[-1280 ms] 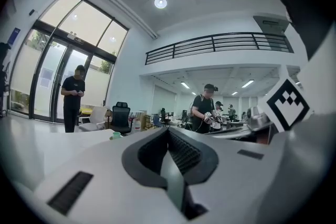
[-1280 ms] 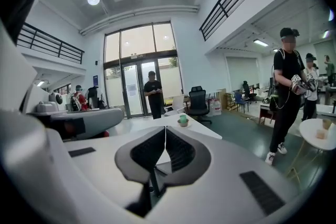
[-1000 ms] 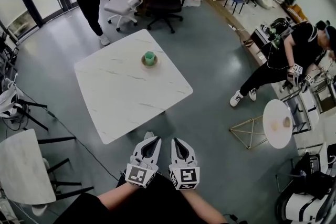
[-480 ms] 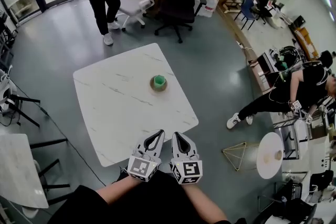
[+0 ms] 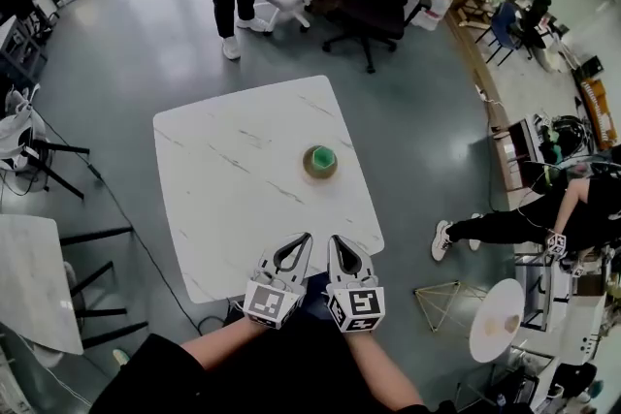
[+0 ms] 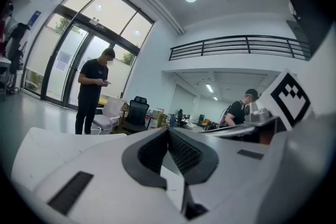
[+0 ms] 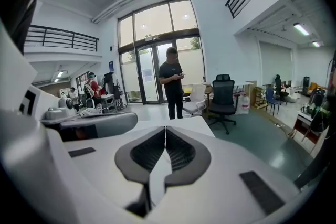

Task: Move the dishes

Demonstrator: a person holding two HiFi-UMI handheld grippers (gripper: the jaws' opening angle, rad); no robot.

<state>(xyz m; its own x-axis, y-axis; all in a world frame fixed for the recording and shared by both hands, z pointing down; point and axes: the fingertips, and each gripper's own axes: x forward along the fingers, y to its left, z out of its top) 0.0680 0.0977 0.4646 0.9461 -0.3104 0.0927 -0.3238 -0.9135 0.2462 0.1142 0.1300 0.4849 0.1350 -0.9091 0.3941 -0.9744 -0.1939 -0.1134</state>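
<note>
While both grippers hang shut at the near edge, the dishes sit untouched on the surface.
The white, grey-veined square surface (image 5: 233, 189) carries only the dishes, set toward its right side and well apart from both grippers, so the reach looks not yet begun. The left gripper (image 5: 304, 239) and right gripper (image 5: 336, 242) sit side by side just over the near edge, each with jaws closed tip to tip on nothing, probably a neutral carrying pose. The round tan saucer (image 5: 310, 171) lies flat with the small green cup (image 5: 321, 156) upright on it. No brand or text is legible; the grippers' cubes show only black-and-white square markers.
</note>
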